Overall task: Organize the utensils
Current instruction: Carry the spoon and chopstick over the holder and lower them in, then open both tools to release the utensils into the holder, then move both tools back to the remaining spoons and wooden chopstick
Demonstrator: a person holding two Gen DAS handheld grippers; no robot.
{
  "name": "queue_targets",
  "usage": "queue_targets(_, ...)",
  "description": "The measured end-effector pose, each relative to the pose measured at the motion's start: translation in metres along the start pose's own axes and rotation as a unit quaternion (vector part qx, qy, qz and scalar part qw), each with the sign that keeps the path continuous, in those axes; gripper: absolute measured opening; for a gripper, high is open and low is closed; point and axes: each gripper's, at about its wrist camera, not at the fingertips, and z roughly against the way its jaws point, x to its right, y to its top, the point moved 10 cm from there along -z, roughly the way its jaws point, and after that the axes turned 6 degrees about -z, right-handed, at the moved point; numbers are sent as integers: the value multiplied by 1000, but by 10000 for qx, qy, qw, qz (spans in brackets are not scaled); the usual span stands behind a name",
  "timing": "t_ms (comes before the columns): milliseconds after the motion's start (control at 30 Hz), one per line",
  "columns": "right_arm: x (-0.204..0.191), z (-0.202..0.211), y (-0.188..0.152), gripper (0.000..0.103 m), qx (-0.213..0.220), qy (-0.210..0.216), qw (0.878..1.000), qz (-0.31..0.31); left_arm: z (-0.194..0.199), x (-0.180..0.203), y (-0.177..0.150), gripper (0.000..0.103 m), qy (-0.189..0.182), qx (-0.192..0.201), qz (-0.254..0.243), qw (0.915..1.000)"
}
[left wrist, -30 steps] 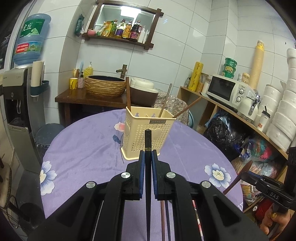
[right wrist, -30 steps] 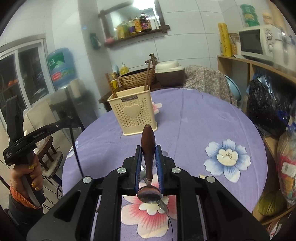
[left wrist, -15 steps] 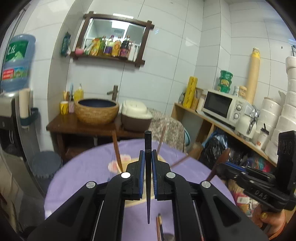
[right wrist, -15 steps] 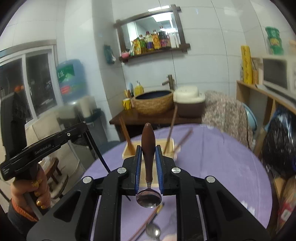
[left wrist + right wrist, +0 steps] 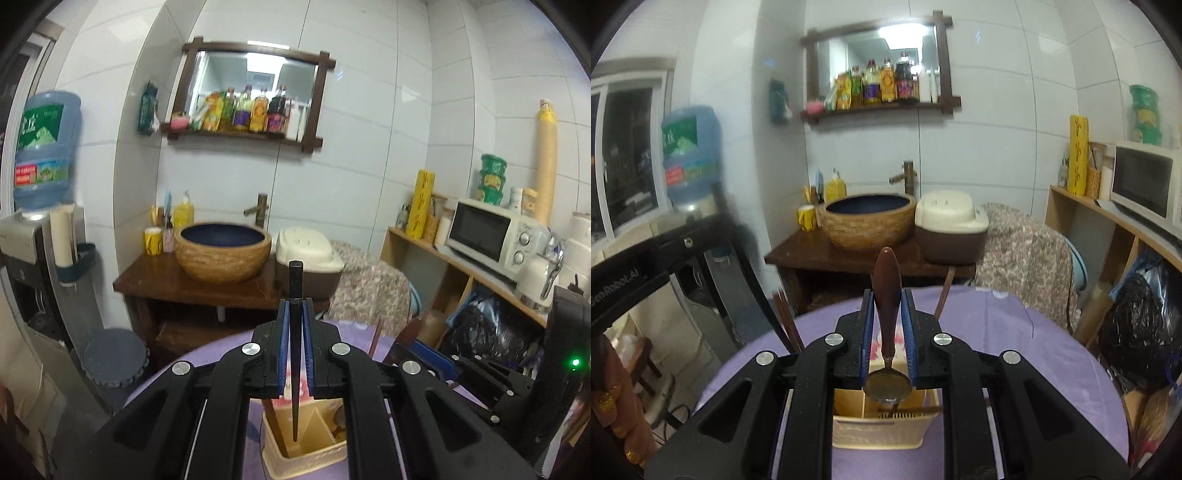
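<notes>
Two utensils are in hand at once, both poised over the cream utensil basket (image 5: 882, 424) on the purple floral table (image 5: 1052, 369). Our left gripper (image 5: 295, 314) has its blue pads closed tight on a black chopstick (image 5: 295, 354), held upright with the thin tip pointing down into a basket compartment. Our right gripper (image 5: 888, 306) is clamped on the brown handle of a spoon (image 5: 886, 325), bowl end down, hanging just above the basket's rim.

To do this well, we judge each piece should be lowered straight down until its lower end is well inside a compartment, and only then should the pads open; releasing high would let it bounce or tip out. We would place one at a time, since the grippers stand close together over one small basket.

Inside the basket, brown chopsticks (image 5: 275, 424) lean against the left wall, and another lies across the near compartments in the right wrist view; these could deflect the spoon bowl. More sticks (image 5: 943, 297) lean out at the far side.

Beyond the table stand a woven basin (image 5: 223, 254), a rice cooker (image 5: 308, 251) and, far right, a microwave (image 5: 491, 229), all well apart.
</notes>
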Motion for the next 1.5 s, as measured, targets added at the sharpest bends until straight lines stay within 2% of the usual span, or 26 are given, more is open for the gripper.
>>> queue_targets(33, 2, -8, -14, 15, -99, -40, 9999, 23, -5, 1, -15, 8, 7, -97, -24, 9999)
queue_targets(100, 4, -16, -30, 2, -206, -67, 9998, 17, -12, -1, -32, 8, 21, -245, -55, 9997)
queue_targets(300, 6, -25, -62, 2, -403, -147, 9990, 100, -24, -3, -75, 8, 14, -604, -53, 9982)
queue_targets(467, 5, -6, -67, 3, -166, -148, 9995, 231, -13, -8, -85, 10, -95, -576, 151, 9982)
queue_targets(600, 5, 7, -75, 3, -126, -101, 9993, 330, 2, -10, -86, 19, -82, -438, 162, 9989)
queue_targets(733, 12, 23, -84, 3, -138, 40, 9998, 108, 16, -12, -92, 24, -129, -366, 324, 9987)
queue_targets(933, 11, 62, -112, 4, -142, 242, 9996, 88, 42, -12, -113, 47, -144, -345, 314, 9988)
queue_targets(967, 13, 67, -118, 5, -181, 243, 9995, 79, 48, -13, -120, 51, -131, -382, 329, 9986)
queue_targets(1000, 16, 73, -126, 14, -220, 221, 9995, 52, 54, -14, -129, 54, -119, -435, 365, 9983)
queue_targets(1033, 20, 78, -135, 38, -269, 186, 9995, 6, 59, -14, -139, 57, -114, -496, 401, 9979)
queue_targets(1067, 26, 83, -143, 57, -312, 153, 9994, -61, 63, -14, -147, 65, -123, -568, 412, 9975)
queue_targets(1100, 32, 89, -151, 80, -327, 98, 9993, -134, 65, -12, -158, 69, -130, -684, 403, 9968)
queue_targets(1200, 49, 104, -181, 80, -467, -165, 9987, -114, 72, -9, -202, 69, -90, -1185, 188, 9927)
queue_targets(1267, 62, 109, -207, 80, -723, -289, 9969, -78, 77, -7, -231, 69, -109, -1504, 144, 9885)
queue_targets(1333, 68, 109, -236, 80, -1106, -232, 9935, -117, 80, -3, -257, 69, -235, -1796, 153, 9833)
queue_targets(1433, 74, 108, -273, 79, -1585, -183, 9872, -91, 84, -1, -280, 68, -282, -2036, 162, 9785)
queue_targets(1500, 75, 108, -291, 73, -1771, -198, 9840, -38, 86, 3, -292, 67, -368, -2165, 220, 9753)
